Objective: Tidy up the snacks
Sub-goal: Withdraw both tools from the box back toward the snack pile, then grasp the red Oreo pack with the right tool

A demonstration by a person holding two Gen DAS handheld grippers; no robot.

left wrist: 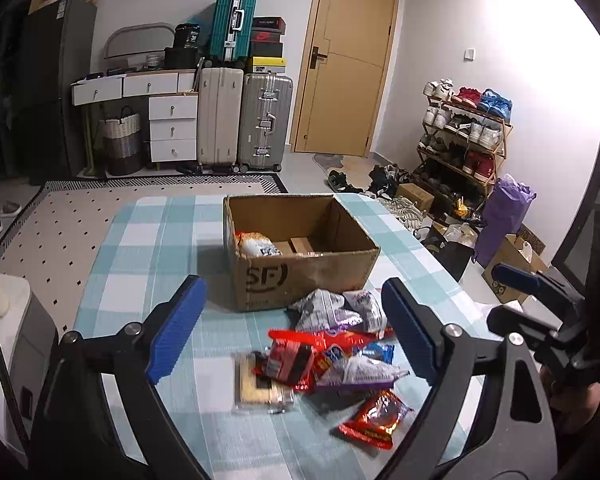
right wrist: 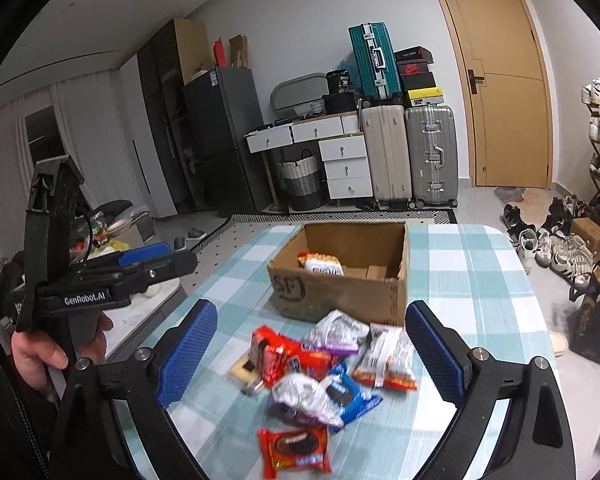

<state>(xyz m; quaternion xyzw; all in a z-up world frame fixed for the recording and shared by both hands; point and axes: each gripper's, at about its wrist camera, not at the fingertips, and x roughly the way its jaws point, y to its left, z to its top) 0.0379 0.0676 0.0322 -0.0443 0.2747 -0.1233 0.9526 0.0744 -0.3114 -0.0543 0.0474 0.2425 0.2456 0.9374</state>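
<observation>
An open cardboard box [left wrist: 300, 276] [right wrist: 340, 300] stands on the checked tablecloth [left wrist: 140, 248] [right wrist: 460, 280]. One white and orange snack bag [left wrist: 256, 244] [right wrist: 320, 264] lies inside it. In front of the box is a loose pile of snack packs [left wrist: 332, 356] [right wrist: 320, 368]: red, silver-purple and a blue cookie pack [right wrist: 348, 396]. A red cookie pack [left wrist: 376, 416] [right wrist: 294, 448] lies nearest to me. My left gripper [left wrist: 292, 284] is open above the pile with nothing between its pads. My right gripper [right wrist: 311, 306] is also open over the pile and holds nothing.
A person's hand [right wrist: 40, 352] holds the left gripper's handle. Behind the table stand suitcases [left wrist: 244, 120], white drawers [left wrist: 172, 128] and a door [left wrist: 348, 56]. A shoe rack [left wrist: 464, 132], loose shoes and bags [left wrist: 504, 216] crowd the floor on the right.
</observation>
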